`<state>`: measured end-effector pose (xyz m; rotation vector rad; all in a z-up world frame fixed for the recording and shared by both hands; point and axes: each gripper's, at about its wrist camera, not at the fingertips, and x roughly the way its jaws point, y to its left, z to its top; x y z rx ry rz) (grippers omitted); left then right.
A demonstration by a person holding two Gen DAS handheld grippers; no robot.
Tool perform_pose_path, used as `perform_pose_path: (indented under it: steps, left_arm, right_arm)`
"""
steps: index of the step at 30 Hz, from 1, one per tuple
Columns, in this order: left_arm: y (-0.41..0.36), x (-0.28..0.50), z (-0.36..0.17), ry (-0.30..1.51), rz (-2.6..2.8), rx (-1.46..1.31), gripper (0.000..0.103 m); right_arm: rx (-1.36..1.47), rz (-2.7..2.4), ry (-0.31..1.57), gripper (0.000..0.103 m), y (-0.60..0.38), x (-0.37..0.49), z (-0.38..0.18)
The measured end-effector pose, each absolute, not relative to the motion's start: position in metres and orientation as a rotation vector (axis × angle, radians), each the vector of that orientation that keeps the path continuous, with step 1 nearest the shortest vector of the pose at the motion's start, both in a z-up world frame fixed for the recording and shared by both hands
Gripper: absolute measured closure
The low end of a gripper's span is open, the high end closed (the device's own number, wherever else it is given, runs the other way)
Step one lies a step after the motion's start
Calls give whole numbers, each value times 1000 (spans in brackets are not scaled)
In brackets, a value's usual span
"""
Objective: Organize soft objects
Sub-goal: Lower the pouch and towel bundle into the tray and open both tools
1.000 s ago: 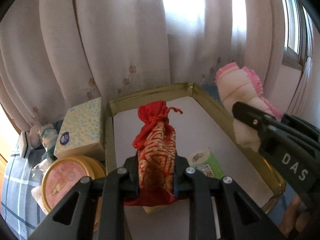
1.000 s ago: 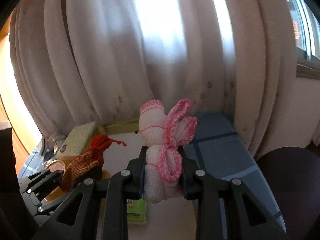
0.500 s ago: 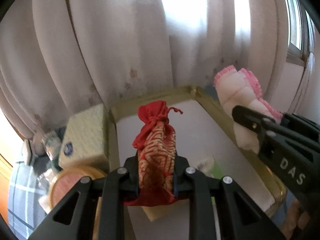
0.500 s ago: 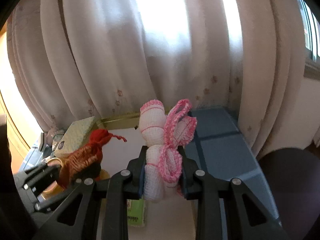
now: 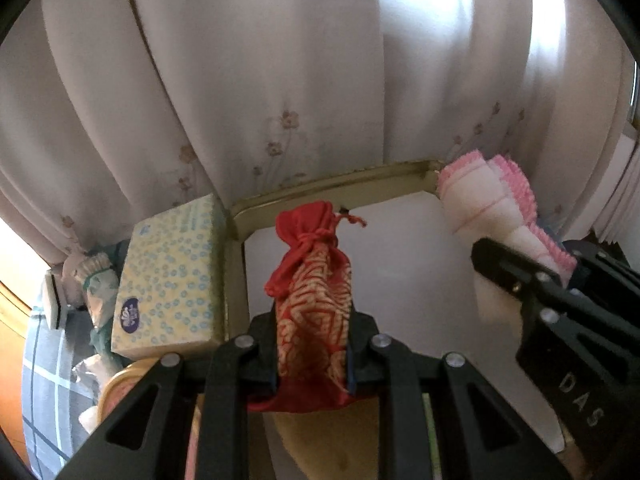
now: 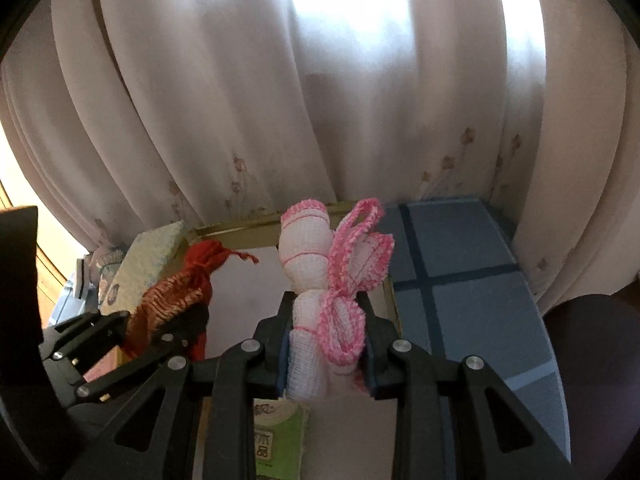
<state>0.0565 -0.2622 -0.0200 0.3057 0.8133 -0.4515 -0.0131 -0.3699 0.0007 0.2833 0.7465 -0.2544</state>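
Observation:
My left gripper [image 5: 312, 344] is shut on a red and gold drawstring pouch [image 5: 312, 292], held upright above a gold-rimmed white tray [image 5: 344, 194]. My right gripper [image 6: 326, 344] is shut on a rolled white cloth with pink trim [image 6: 324, 280], also held above the tray [image 6: 236, 230]. In the left wrist view the right gripper [image 5: 516, 276] and its cloth [image 5: 488, 216] are at the right. In the right wrist view the left gripper [image 6: 160, 328] and its pouch [image 6: 176, 296] are at the left.
A yellow tissue box [image 5: 168, 276] stands left of the tray, with a round tin [image 5: 120, 384] in front of it and small items [image 5: 92, 280] further left. A green tissue pack [image 6: 276, 436] lies in the tray. White curtains [image 5: 280, 80] hang close behind. A blue checked cloth [image 6: 460, 272] covers the table at the right.
Both grippers have moved forward towards the curtain, each keeping its hold. The tray's far rim and the tissue box look closer.

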Motion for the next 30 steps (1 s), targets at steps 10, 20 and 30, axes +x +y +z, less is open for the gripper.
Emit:
perform_pose_path:
  steps: [10,20,30]
  left_arm:
    - [-265,69,-30,888,-439,304,75]
    - [-268,67,-22,844,-472,305,4]
    - [-247,66,3,771,-446,261,0]
  right_arm:
    - [286,-262,777,71,-373,-7,-4]
    - [447,-149,818,46,-385,-2,-15]
    - [546,-174,630,41,-393,-35,8]
